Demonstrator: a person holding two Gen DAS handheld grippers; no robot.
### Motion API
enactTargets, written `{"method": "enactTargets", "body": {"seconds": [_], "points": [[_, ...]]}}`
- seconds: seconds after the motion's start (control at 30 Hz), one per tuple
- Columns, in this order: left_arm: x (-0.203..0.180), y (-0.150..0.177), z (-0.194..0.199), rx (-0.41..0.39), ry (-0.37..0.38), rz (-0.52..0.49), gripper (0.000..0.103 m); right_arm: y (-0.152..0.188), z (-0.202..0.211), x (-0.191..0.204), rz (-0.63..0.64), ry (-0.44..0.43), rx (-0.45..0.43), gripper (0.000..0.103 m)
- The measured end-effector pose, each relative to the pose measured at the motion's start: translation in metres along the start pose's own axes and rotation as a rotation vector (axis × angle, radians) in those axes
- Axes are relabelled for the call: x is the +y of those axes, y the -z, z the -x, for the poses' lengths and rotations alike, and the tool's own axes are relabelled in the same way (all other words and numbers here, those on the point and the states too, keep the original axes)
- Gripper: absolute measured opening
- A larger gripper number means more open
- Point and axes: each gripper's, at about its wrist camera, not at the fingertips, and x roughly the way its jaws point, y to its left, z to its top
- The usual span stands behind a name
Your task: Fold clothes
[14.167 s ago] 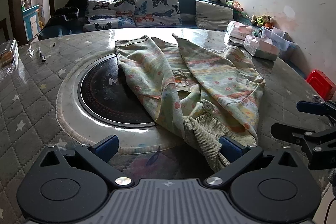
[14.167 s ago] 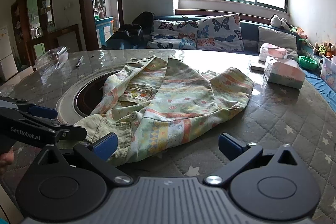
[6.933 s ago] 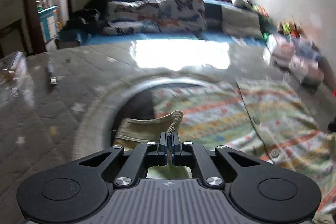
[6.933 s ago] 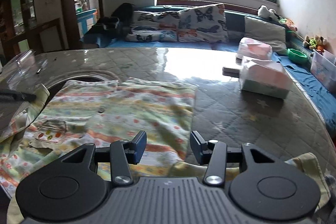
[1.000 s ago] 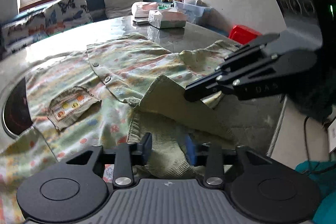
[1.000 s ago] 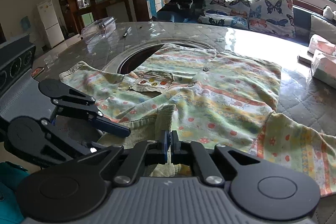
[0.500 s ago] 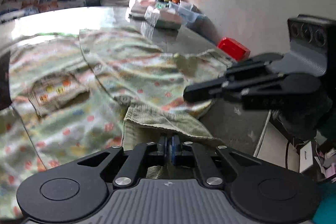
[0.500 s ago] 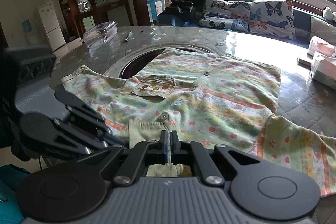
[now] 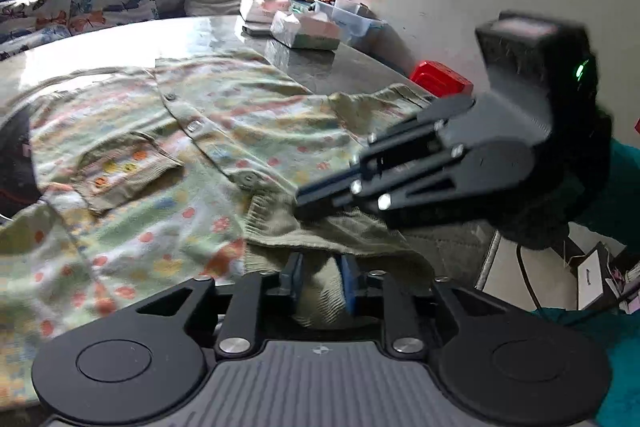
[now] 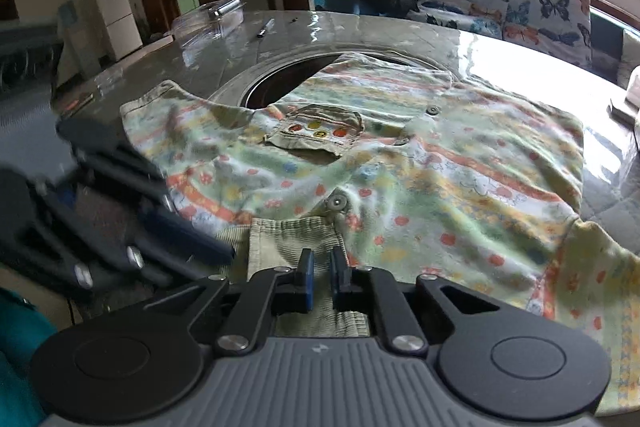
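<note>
Flanking shirt point(image 9: 224, 131) collar point(image 10: 296, 239): both grippers' fingers point(image 9: 349, 285) slightly parted (just opening); tissue boxes point(image 9: 306, 31) beyond.

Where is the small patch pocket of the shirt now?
In the right wrist view the pocket lies left of the button row, just before the table's round opening.

Left gripper point(image 9: 320, 281) tilted down over collar point(image 9: 320, 227), jaws just opening, cloth loose between. Right gripper point(image 10: 320, 273) alongside, above collar, tilted down, jaws just parting, pads apart.
</note>
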Motion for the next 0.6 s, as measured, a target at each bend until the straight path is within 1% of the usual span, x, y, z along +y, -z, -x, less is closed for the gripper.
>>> {"method": "enactTargets", "body": {"seconds": [0.1, 0.17, 0.23, 0.37, 0.4, 0.47, 0.5, 0.6], "points": [[0.003, -0.007, 0.012, -0.045, -0.018, 0.006, 0.023, 0.002, 0.004, 0.005, 0.022, -0.004, 0.003, 0.008], [0.006, -0.013, 0.014, -0.081, -0.028, 0.031, 0.024, 0.004, 0.005, 0.006, 0.028, -0.005, 0.013, 0.009], [0.011, -0.019, 0.008, -0.099, -0.033, 0.071, 0.024, 0.008, 0.006, 0.006, 0.026, -0.004, 0.013, 0.009], [0.018, -0.025, -0.017, -0.098, -0.036, 0.134, 0.023, 0.014, 0.022, -0.001, -0.026, 0.016, -0.019, 0.009], [0.020, -0.024, -0.022, -0.090, -0.034, 0.144, 0.023, 0.016, 0.029, -0.006, -0.055, 0.030, -0.033, 0.010], [0.021, -0.022, -0.031, -0.071, -0.035, 0.152, 0.024, 0.021, 0.041, -0.017, -0.102, 0.062, -0.057, 0.015], [0.020, -0.021, -0.034, -0.060, -0.039, 0.148, 0.023, 0.023, 0.047, -0.023, -0.122, 0.086, -0.069, 0.020], [0.019, -0.016, -0.037, -0.053, -0.036, 0.140, 0.024, 0.032, 0.061, -0.049, -0.194, 0.183, -0.100, 0.021]]}}
